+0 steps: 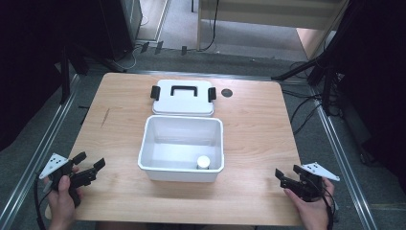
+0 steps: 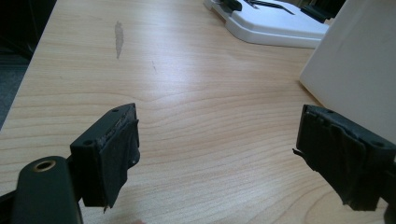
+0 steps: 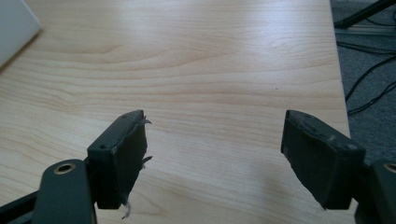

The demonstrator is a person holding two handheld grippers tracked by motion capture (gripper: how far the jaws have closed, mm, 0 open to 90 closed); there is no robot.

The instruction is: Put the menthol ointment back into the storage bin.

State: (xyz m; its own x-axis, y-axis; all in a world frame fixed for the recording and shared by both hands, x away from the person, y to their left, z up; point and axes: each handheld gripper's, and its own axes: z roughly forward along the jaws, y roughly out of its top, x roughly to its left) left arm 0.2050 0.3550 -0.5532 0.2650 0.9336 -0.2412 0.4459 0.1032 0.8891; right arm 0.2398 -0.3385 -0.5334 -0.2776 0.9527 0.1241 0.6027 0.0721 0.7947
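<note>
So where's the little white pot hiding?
In the high view, the little white pot sits inside the open white box, in its near right corner, with the lid lying behind the box.

White box [image 2: 355,70] cut off at right edge in left gripper view; lid [image 2: 271,21] cropped at top. Small white cylinder [image 1: 203,162] inside box: too small to ID.

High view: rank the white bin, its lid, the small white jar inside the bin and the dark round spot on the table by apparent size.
1. White bin
2. Lid, somewhat smaller, though it lies farther from the camera
3. Small white jar and dark round spot: too alike to rank
</note>
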